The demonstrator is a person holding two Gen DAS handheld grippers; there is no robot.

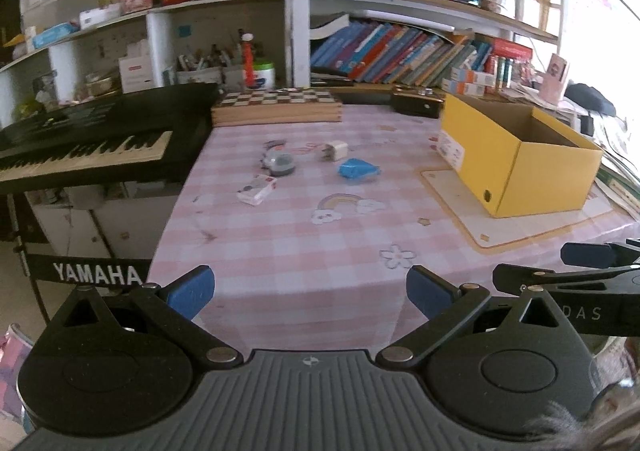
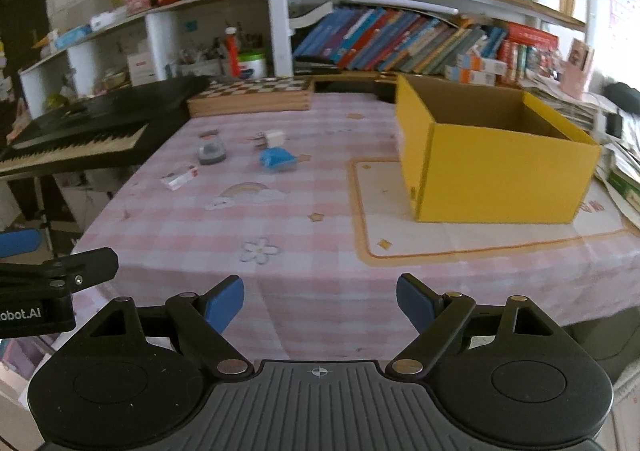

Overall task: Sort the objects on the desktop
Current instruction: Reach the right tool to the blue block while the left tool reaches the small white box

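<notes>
A pink checked tablecloth (image 1: 320, 251) covers the desk, with a black Yamaha keyboard (image 1: 92, 143) off its left edge and crowded bookshelves (image 1: 400, 51) along the far wall. On the right side stands an open yellow cardboard box (image 2: 500, 167) on a pale placemat (image 2: 460, 235), and it looks empty as far as its inside shows. A wooden chessboard case (image 1: 276, 107) lies at the far edge. The things to sort sit together left of centre, well apart from the box: a crumpled blue packet (image 1: 357, 170), a round grey object (image 1: 281, 164) that is too blurred to name, a small white carton (image 1: 256, 189) nearest, and a white plug adapter (image 1: 331, 151) farthest. The left gripper (image 1: 310, 293) and right gripper (image 2: 320, 301) both hang over the near table edge, jaws spread wide, nothing between them. The likely trouble is the tight cluster: a wide-open jaw coming down on one piece could nudge its neighbours, and the light carton could skid toward the left edge. The two grippers are also side by side, so reaching together risks a knock.
</notes>
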